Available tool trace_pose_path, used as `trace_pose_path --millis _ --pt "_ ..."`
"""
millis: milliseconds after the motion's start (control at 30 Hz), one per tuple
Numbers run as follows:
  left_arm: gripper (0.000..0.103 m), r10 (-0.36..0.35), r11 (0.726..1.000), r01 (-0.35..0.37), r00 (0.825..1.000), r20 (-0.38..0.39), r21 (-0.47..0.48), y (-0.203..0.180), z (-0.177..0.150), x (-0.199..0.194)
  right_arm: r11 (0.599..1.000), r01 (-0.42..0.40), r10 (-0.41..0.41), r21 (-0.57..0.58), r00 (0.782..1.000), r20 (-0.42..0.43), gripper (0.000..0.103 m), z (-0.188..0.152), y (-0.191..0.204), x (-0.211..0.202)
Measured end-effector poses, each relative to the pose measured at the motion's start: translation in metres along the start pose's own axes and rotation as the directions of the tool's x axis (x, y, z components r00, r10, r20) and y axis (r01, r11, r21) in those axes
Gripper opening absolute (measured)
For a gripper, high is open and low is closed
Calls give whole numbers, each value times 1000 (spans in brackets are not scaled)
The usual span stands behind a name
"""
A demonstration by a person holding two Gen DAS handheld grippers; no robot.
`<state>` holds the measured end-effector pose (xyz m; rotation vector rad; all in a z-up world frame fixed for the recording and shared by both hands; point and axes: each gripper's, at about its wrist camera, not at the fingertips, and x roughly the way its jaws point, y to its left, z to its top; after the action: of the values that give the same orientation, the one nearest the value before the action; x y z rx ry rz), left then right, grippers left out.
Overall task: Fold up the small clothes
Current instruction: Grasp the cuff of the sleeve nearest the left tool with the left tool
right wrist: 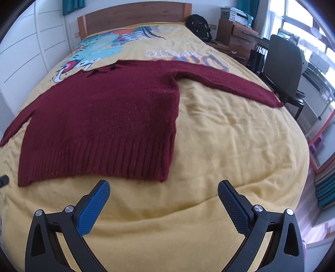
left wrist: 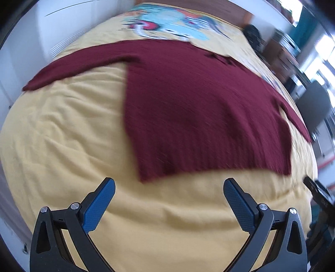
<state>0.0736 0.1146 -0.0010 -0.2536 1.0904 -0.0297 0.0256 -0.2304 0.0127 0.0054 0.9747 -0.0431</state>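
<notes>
The left gripper (left wrist: 169,186) is hovering above the yellow bedspread (left wrist: 62,136) with its blue-padded fingers (left wrist: 98,207) spread wide and gripping nothing; its tips are sitting just short of the sweater's hem, near the foot edge of the bed. The right gripper (right wrist: 163,189) is hanging in the same way, jaws spread apart and empty, just shy of the hem's right-hand corner.

The maroon knit sweater (right wrist: 104,125) is lying flat and face up across the middle of the bed, its ribbed hem (right wrist: 94,165) facing the foot edge and its neckline (right wrist: 104,71) pointing toward the headboard. One sleeve (right wrist: 230,83) is stretching out straight toward the right side edge of the bed, its cuff reaching almost to that edge. The other sleeve (left wrist: 79,62) is stretching toward the left side edge, next to the white wall. In the left wrist view the whole scene is looking blurred.

The bedspread is lying wrinkled around the sweater, and its colourful cartoon print (right wrist: 98,50) with lettering is showing beyond the neckline, partly covered by the sweater's shoulders. A wooden headboard (right wrist: 134,16) is closing the far end of the bed. Beside the right edge a black backpack (right wrist: 199,25) is leaning near the headboard, with a wooden drawer unit (right wrist: 238,39) next to it and a dark office chair (right wrist: 282,69) standing close to the sleeve's cuff.
</notes>
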Motion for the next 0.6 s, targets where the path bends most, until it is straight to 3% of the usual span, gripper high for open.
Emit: trace_pose_path --millis 333,467,600 --pt "102 151 973 -138 987 59 -187 105 60 -4 999 35 -35 20 999 6 103 37 -8 19" --pt "102 146 951 -122 987 65 -284 146 81 5 998 53 -53 30 999 -3 103 50 -14 31" --pt "102 115 909 -70 990 86 -411 196 100 15 997 74 -74 36 997 -13 103 58 -19 41"
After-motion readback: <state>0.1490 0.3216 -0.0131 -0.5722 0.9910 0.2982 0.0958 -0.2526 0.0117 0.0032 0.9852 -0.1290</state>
